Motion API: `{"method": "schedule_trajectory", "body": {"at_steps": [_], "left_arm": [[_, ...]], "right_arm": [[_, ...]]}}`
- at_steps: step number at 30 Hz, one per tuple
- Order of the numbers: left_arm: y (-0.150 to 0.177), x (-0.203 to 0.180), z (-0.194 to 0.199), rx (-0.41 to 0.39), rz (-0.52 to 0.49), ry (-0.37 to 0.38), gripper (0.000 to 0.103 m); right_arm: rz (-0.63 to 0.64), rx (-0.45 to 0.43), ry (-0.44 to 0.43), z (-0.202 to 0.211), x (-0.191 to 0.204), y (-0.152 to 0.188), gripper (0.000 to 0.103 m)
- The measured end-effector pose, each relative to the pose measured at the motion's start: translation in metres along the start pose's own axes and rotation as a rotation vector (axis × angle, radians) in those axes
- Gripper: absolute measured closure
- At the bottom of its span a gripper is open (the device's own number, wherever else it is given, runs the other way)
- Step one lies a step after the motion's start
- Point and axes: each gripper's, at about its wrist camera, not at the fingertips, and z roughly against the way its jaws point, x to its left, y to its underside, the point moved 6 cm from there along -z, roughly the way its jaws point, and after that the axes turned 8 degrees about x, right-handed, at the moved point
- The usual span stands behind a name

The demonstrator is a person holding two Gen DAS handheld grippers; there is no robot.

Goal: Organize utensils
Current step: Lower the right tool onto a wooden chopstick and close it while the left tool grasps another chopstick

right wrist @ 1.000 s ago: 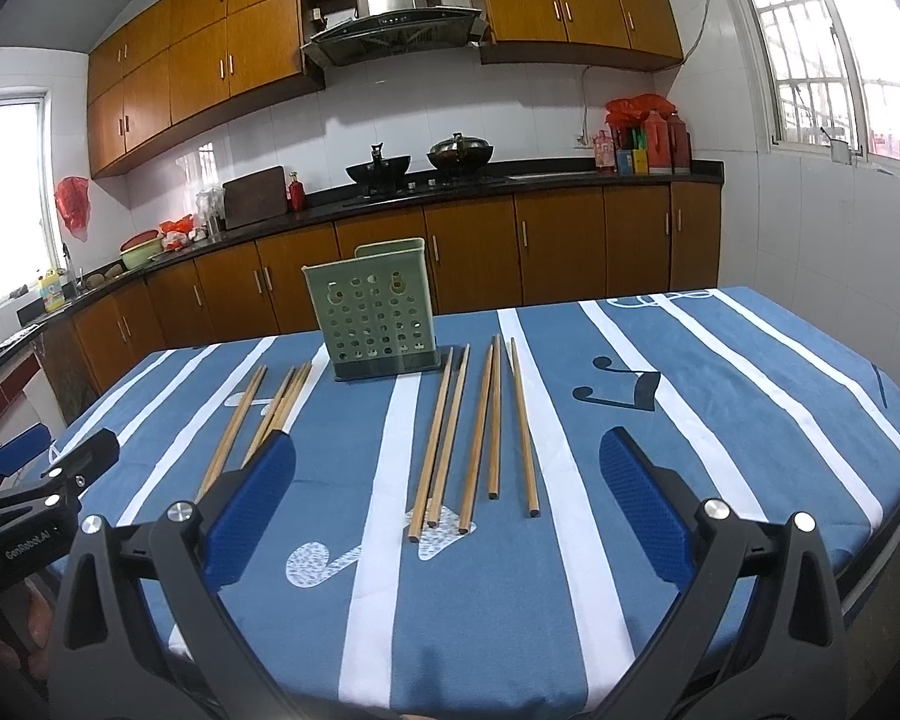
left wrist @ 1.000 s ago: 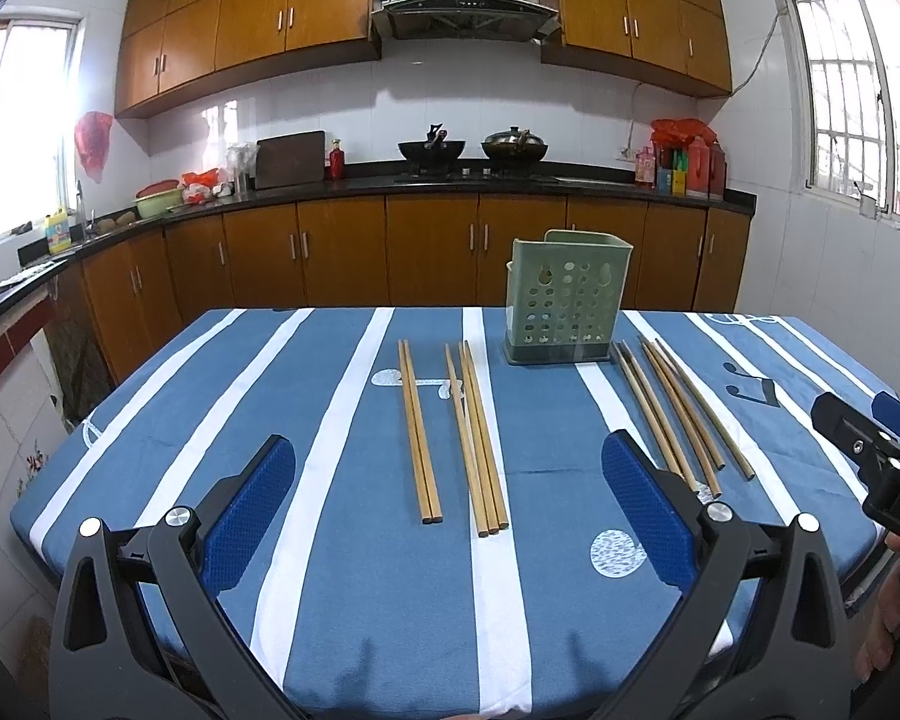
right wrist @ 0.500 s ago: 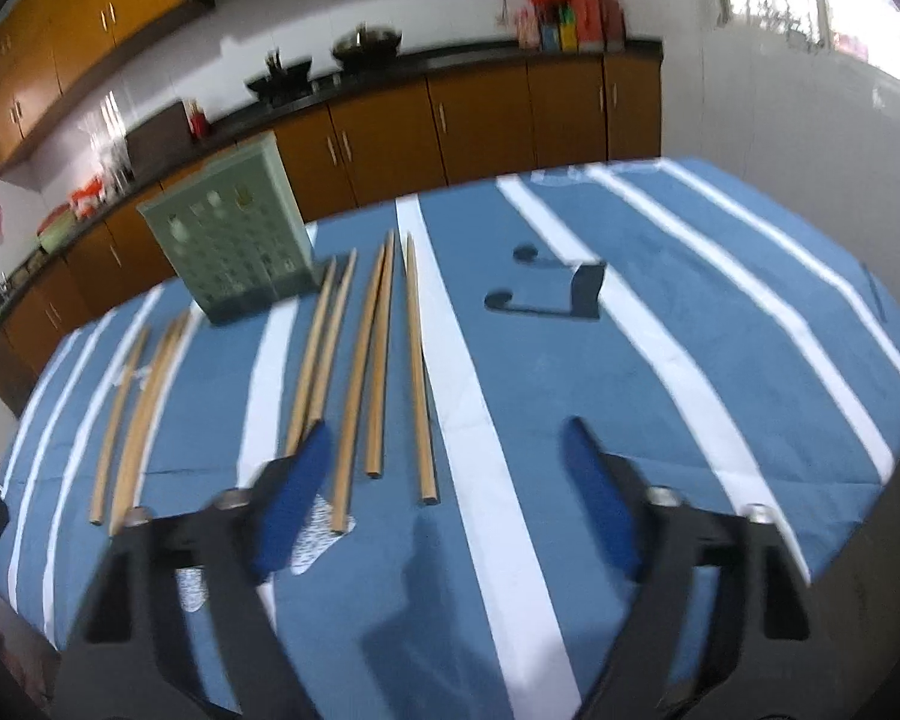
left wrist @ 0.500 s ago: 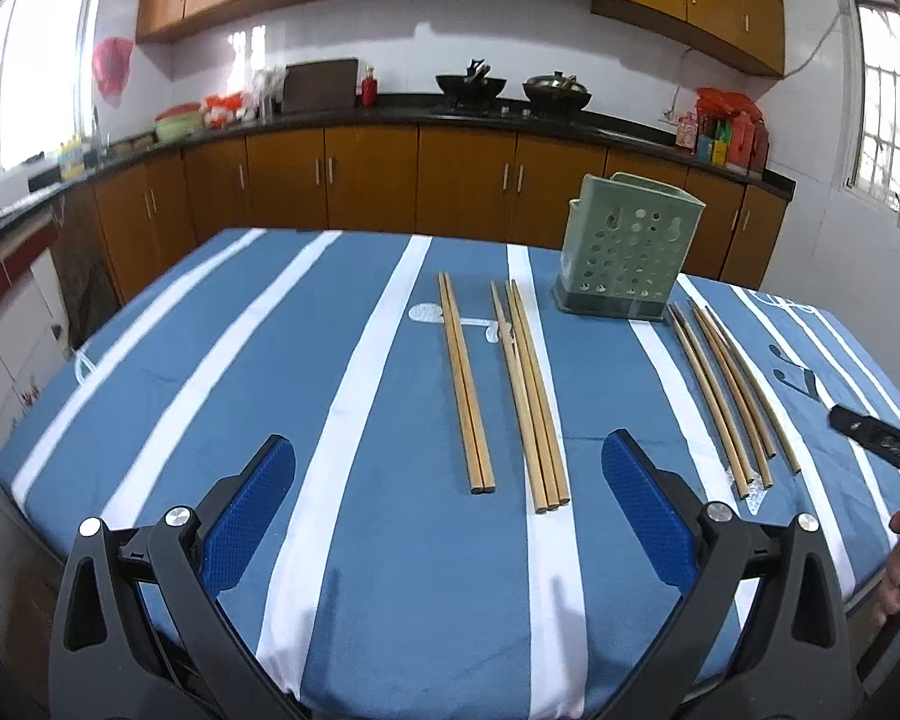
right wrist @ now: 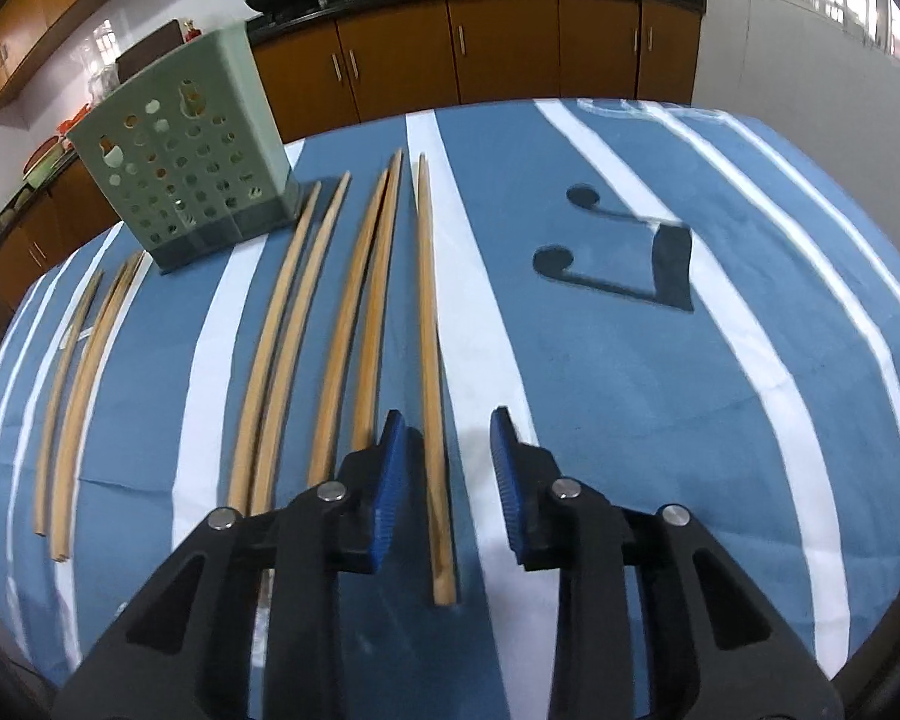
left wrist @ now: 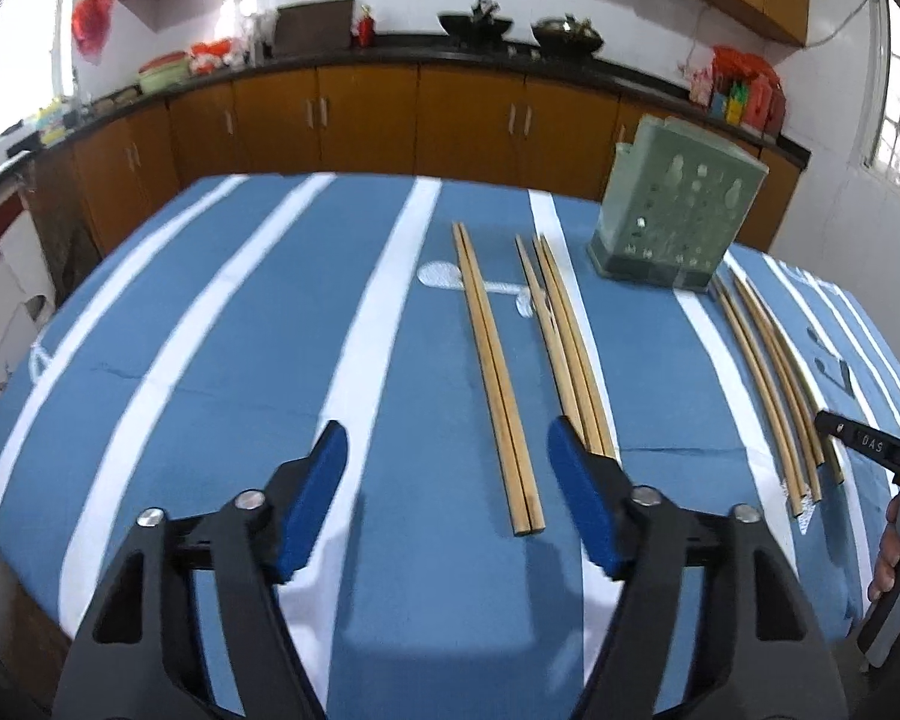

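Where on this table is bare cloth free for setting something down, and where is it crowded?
Free: the striped cloth left of the chopstick pair, and right of the lone chopstick around the music note. Crowded: both sides of the holder, where chopsticks lie in rows.

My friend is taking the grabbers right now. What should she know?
Right gripper: jaws closing around the lone chopstick, pads not yet on it.
Left gripper: jaws closing, nothing gripped; the chopstick pair lies between them.
Green holder stands upright at the far side of the striped tablecloth.
Done: nothing; every chopstick in view lies flat on the cloth.
Left: grip, lift, drop into the holder, repeat.
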Motion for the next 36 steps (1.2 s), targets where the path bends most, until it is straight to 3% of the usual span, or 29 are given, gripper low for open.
{"method": "schedule_trajectory", "body": {"at_steps": [6,10,25,31,36], "left_arm": [[-0.007,-0.006,-0.032,0.082,-0.049,0.007,0.063],[-0.012,-0.010,-0.044,0.115,-0.062,0.027,0.065],[-0.024,-0.018,-0.066,0.157,-0.114,-0.011,0.074],[-0.042,-0.013,-0.079,0.151,-0.118,-0.041,0.094],[-0.052,0.008,-0.085,0.134,-0.079,-0.015,0.095]], "right_arm": [[0.007,-0.008,0.023,-0.003,-0.004,-0.007,0.092],[0.006,-0.007,0.021,-0.005,-0.005,-0.011,0.092],[0.025,-0.014,0.025,-0.012,0.002,-0.020,0.091],[0.016,-0.025,0.037,-0.018,-0.004,-0.033,0.095],[-0.032,-0.043,0.064,-0.021,-0.024,-0.045,0.095]]}}
